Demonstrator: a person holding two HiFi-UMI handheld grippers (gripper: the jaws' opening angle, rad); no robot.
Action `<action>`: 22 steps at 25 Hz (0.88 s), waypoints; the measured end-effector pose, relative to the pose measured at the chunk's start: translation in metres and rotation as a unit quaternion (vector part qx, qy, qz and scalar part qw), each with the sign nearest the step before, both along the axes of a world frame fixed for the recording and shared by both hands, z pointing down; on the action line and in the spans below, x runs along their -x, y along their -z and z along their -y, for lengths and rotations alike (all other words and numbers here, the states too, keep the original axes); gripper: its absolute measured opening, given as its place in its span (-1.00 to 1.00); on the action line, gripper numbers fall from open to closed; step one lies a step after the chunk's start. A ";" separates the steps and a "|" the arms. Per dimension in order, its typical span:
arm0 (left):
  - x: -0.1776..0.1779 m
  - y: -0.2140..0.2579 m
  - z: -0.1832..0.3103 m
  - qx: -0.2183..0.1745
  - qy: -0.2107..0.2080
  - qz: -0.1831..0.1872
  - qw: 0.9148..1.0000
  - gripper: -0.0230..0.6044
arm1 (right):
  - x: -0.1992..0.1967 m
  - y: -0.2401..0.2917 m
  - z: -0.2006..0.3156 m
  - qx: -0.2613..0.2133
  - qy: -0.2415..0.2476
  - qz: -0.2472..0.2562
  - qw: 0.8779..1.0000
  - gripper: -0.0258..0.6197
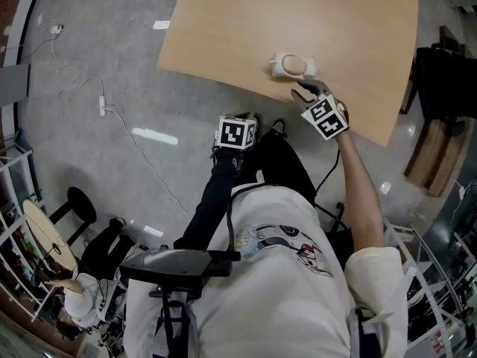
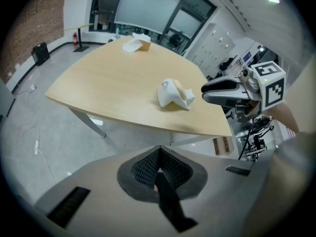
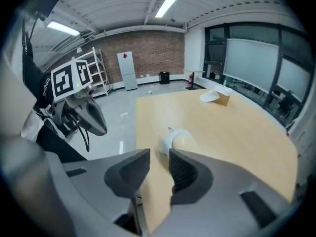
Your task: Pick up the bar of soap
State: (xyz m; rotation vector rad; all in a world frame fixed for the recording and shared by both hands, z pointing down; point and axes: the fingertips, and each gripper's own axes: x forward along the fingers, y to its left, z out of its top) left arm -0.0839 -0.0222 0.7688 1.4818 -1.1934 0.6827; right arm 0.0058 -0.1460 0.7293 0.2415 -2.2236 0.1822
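Wooden table (image 1: 246, 28) | soap (image 1: 295, 64) (in white dish (image 1: 276, 67)) | right fingers (image 3: 183, 171) narrowly apart, empty | left fingers (image 2: 145, 167) together

Ahead of the right fingers (image 3: 190, 177) a tan table (image 3: 237, 132) with a curved edge runs toward tall windows (image 3: 247, 58) on their right. Far beyond the fingers stands a brick wall (image 3: 148, 51) with a white panel (image 3: 127, 70) against it, and to their left a rack (image 3: 101, 70). Tube lights (image 3: 168, 3) shine on the white ceiling above. The glossy grey floor (image 1: 89, 162) carries a white power strip (image 1: 102, 106) on a cable and, well behind the fingers, a black stool (image 1: 78, 203) beside a round wooden top (image 1: 46, 237).
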 end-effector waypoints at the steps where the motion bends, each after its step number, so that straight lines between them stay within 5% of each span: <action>1: 0.000 0.000 -0.001 0.001 0.003 0.001 1.000 -0.91 | 0.000 -0.004 0.007 -0.007 0.022 -0.011 1.000 -0.54; 7: 0.011 -0.001 -0.010 0.001 0.025 0.009 1.000 -0.91 | 0.008 -0.037 0.049 -0.036 0.156 -0.093 0.983 -0.14; 22: 0.025 -0.004 -0.029 0.011 0.055 0.013 0.998 -0.91 | 0.017 -0.072 0.058 -0.027 0.262 -0.157 0.952 -0.14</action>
